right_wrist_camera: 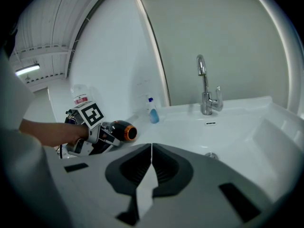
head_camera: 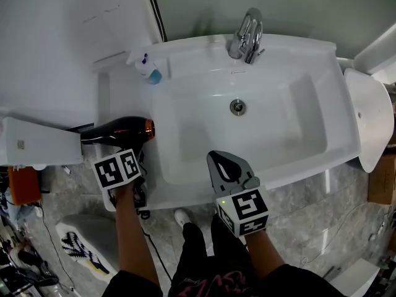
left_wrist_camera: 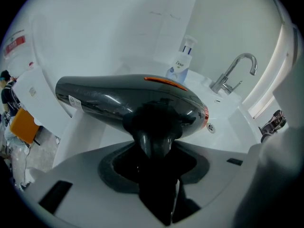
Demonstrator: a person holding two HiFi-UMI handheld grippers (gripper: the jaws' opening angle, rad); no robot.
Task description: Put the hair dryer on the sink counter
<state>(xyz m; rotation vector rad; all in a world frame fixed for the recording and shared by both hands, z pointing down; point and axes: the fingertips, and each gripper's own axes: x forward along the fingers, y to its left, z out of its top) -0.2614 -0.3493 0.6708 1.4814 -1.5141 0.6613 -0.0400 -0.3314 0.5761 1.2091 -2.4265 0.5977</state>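
The black hair dryer [head_camera: 117, 132] with an orange ring lies level over the left rim of the white sink counter [head_camera: 297, 166], its ringed end toward the basin. My left gripper [head_camera: 127, 152] is shut on the dryer's handle [left_wrist_camera: 153, 139], which stands between the jaws in the left gripper view, the dryer body [left_wrist_camera: 128, 101] crossing above them. I cannot tell whether the dryer touches the counter. My right gripper [head_camera: 228, 166] hovers over the counter's front edge, shut with nothing in it; in the right gripper view [right_wrist_camera: 151, 167] its jaws meet, and the hair dryer [right_wrist_camera: 118, 131] shows at left.
A chrome faucet [head_camera: 247, 36] stands at the back of the basin, the drain [head_camera: 237, 107] below it. A small blue and white bottle [head_camera: 148, 70] sits at the counter's back left corner. A white wall box [head_camera: 37, 142] is left of the dryer. Its cord [head_camera: 143, 210] hangs toward the tiled floor.
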